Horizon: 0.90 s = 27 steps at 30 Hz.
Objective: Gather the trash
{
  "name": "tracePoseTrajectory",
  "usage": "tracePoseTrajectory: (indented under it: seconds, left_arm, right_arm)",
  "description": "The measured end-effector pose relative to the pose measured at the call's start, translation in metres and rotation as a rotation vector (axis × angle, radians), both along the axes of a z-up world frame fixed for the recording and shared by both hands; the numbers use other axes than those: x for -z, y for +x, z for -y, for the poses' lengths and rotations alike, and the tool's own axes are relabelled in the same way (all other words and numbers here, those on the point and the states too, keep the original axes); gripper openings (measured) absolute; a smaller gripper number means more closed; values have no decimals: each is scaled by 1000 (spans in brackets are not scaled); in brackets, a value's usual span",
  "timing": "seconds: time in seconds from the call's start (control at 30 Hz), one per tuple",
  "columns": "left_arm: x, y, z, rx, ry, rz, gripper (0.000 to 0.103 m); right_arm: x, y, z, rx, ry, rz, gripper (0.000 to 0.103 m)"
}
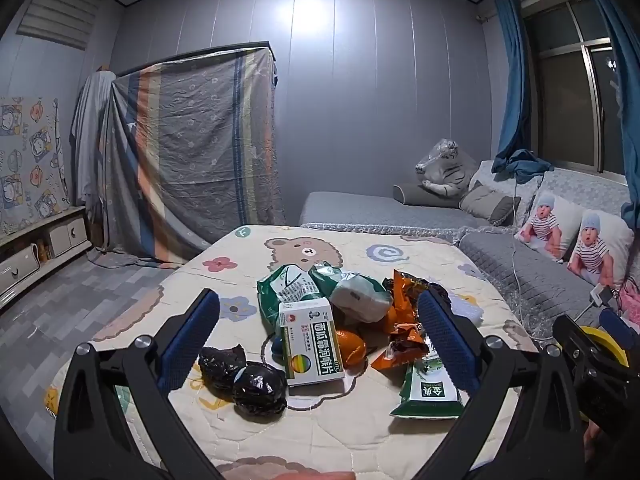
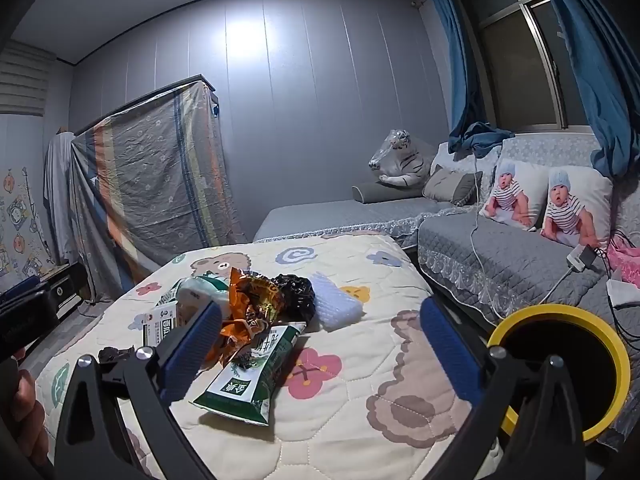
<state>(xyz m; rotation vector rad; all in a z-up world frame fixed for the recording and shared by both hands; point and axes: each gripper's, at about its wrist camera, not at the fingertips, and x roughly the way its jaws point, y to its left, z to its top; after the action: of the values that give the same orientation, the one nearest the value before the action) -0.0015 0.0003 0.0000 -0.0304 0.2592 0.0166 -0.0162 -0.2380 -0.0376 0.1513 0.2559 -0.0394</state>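
Right now you are hovering both grippers over the quilted counter (image 1: pixel 400 240), with the trash heaped on it and the yellow-rimmed bin (image 2: pixel 560 368) waiting just outside the right gripper's (image 2: pixel 320 340) outer finger. Both sets of fingers are standing spread fully wide and gripping nothing.

Between the left gripper's (image 1: pixel 318 338) fingers you are framing most of the pile: the green bag (image 1: pixel 280 292) at the far end, the white and green medicine box (image 1: pixel 310 346) in the middle, and the crumpled black plastic bag (image 1: pixel 244 376) nearest the left finger. The orange wrapper (image 1: pixel 404 300) is lying by the right finger. The green and white packet (image 2: pixel 248 372) is sitting just inside the right gripper's left finger.

You are best starting with what lies loose on the edge. Come down over the packet's narrow width, closing across it, not along it, then carry it to the bin. An orange fruit (image 1: pixel 350 346) is touching the box, so be lifting straight up there.

Chinese characters are showing on the box and the packet; I am not reading them confidently.
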Motion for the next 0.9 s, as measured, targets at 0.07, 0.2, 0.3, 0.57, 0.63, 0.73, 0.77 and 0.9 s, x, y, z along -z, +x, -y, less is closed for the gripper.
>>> tracePoseTrajectory:
  seconds: [0.07, 0.2, 0.3, 0.57, 0.63, 0.73, 0.77, 0.9]
  left_arm:
    - [0, -1, 0, -6, 7, 2, 95]
    - [-1, 4, 3, -17, 15, -6, 95]
    - [-2, 5, 6, -22, 20, -5, 95]
    - [0, 2, -1, -9, 8, -2, 95]
    - [0, 2, -1, -8, 8, -2, 95]
    - [-1, 2, -1, -7, 8, -2, 95]
    - [-1, 2, -1, -8, 8, -1, 95]
    - [-2, 2, -2, -14, 8, 2, 95]
  right_arm:
    - [0, 0, 0, 2, -2, 1, 96]
    - [-1, -1, -1, 0, -8, 10, 96]
    - [-1, -1, -1, -1, -8, 11, 96]
    - [-1, 1, 0, 0, -8, 9, 96]
    - [-1, 1, 0, 0, -7, 9, 96]
    - [-1, 1, -1, -1, -6, 9, 96]
    - [-1, 2, -1, -1, -7, 9, 96]
    - [0, 2, -1, 0, -7, 8, 96]
